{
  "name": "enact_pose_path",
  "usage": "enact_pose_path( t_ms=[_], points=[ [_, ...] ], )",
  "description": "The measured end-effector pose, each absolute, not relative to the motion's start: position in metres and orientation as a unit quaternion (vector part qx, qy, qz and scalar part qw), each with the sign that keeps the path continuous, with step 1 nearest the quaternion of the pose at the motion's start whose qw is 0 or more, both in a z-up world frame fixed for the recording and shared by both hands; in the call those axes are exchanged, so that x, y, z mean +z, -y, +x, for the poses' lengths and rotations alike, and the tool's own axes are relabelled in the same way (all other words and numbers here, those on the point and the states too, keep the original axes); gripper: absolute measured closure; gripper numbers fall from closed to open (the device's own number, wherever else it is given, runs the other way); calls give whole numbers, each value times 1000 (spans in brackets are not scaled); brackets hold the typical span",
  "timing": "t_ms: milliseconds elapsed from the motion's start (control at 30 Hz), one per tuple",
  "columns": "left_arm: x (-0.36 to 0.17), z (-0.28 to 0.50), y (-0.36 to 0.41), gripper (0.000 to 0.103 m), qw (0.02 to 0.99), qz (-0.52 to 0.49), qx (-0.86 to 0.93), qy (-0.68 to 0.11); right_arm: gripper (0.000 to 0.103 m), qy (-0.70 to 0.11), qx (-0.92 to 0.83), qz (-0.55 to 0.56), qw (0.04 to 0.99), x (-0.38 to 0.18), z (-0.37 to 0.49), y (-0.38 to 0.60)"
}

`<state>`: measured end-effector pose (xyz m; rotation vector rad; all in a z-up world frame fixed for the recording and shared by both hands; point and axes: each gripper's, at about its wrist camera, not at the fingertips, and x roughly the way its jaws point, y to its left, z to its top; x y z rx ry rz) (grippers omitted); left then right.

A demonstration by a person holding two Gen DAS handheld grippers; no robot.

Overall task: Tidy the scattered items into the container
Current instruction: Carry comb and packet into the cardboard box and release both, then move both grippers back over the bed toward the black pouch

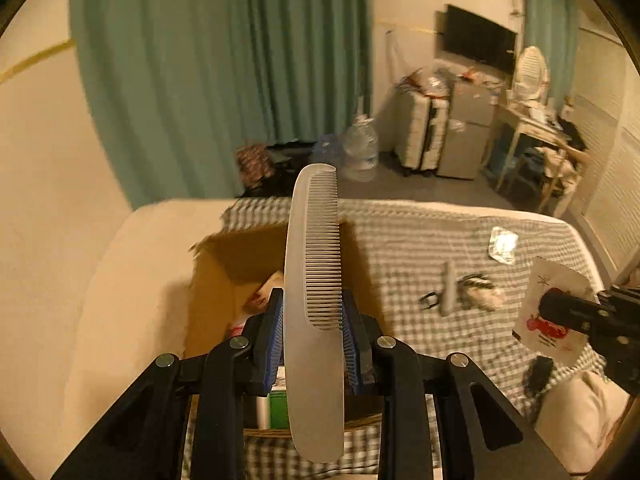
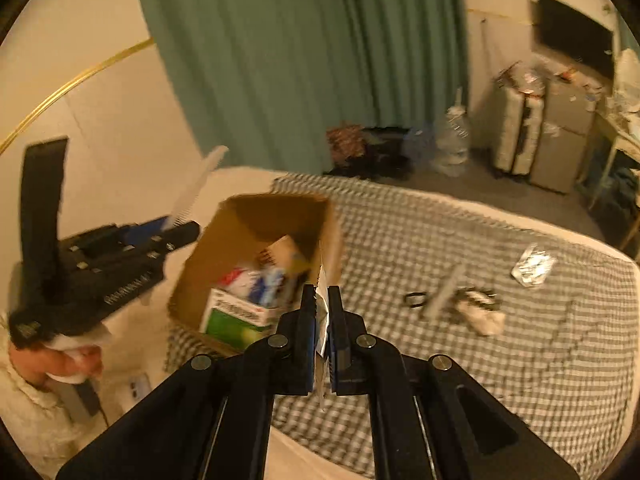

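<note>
My left gripper [image 1: 313, 300] is shut on a grey comb [image 1: 314, 280], held upright above the open cardboard box [image 1: 224, 252]. In the right wrist view the left gripper [image 2: 176, 228] and comb [image 2: 196, 188] are left of the box [image 2: 256, 216]. My right gripper [image 2: 322, 296] is shut on a thin white packet [image 2: 322, 320], seen edge-on near the box's right wall; in the left wrist view the packet [image 1: 554, 280] has red print. The box holds a green-and-white carton [image 2: 236, 320] and other packs.
On the checked blanket [image 2: 520, 360] lie a grey stick [image 2: 444, 296], a black hair tie [image 2: 416, 300], a white-and-black bundle [image 2: 480, 312] and a foil blister pack [image 2: 534, 268]. A dark item [image 1: 538, 376] lies at the blanket's near right. Beyond are green curtains, suitcases, a water jug.
</note>
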<state>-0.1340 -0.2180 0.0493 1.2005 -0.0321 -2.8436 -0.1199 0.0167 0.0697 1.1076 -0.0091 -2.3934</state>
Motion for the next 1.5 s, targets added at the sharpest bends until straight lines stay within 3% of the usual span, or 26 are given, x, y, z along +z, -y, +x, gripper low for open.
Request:
enact_pose_path(
  t_ms=[533, 567, 600, 667, 700, 733, 1067, 1233, 1300, 1500],
  points=[
    [-13, -162, 293, 75, 6, 403, -914, -49, 98, 14, -842, 465, 274, 9, -180, 91],
    [-17, -163, 295, 67, 1, 405, -913, -49, 98, 26, -843, 462, 274, 8, -184, 92],
    [-21, -165, 296, 46, 0, 408, -912, -46, 93, 38, -843, 461, 275, 6, -187, 92],
    [-28, -165, 299, 25, 16, 411, -911, -34, 66, 55, -844, 463, 265, 4, -193, 89],
    [-32, -166, 300, 24, 21, 414, -910, -29, 49, 58, -847, 462, 258, 5, -193, 88],
    [-35, -167, 301, 24, 19, 419, -907, -28, 46, 62, -852, 457, 249, 5, -193, 85],
    [-38, -153, 298, 22, 31, 423, -903, -62, 44, 33, -889, 424, 168, 6, -165, 19],
    [-25, -134, 250, 17, -7, 413, -909, -51, 38, 3, -888, 443, 124, -8, -144, -48],
    [-21, -122, 224, 8, -22, 402, -915, -39, 38, 7, -880, 464, 97, -19, -141, -88],
    [-27, -90, 132, 3, -60, 361, -931, 6, 38, 41, -868, 494, 8, -58, -121, -196]
  ],
)
